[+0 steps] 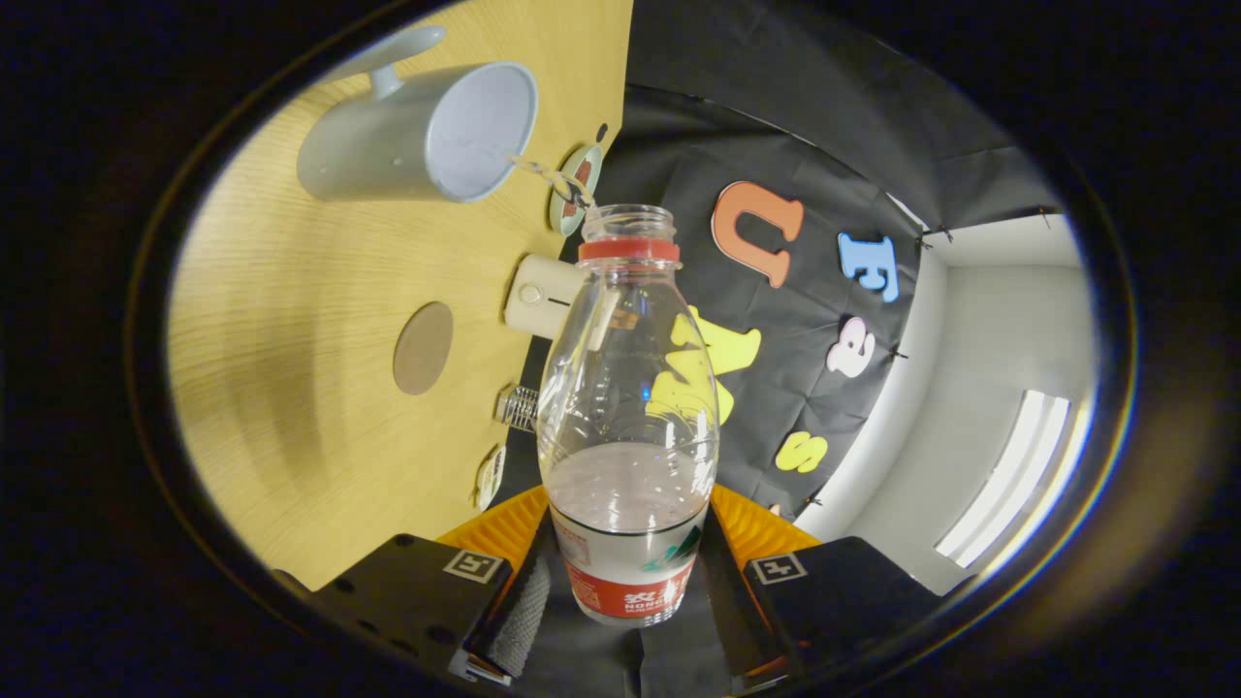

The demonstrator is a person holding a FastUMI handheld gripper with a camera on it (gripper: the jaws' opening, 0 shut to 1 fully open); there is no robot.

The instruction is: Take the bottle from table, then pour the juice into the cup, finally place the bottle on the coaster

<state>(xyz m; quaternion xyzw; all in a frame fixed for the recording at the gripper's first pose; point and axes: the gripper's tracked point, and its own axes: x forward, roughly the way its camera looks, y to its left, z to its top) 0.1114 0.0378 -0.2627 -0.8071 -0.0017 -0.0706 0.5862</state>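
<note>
jaws clamp bottle (628, 417), seemingly firmly

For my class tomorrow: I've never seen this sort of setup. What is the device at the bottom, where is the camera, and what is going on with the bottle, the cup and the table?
The camera rides on a hand-held gripper that a person carries; it looks forward along the two fingers, so the tilted scene means the tool is turned sideways. Both fingers press on a clear bottle with no cap on it, part full of liquid. A thin stream runs from its mouth into a grey cup standing on the wooden table. Also on the table: a round brown coaster, bare, and a small cream-coloured box near the table's edge.
</note>
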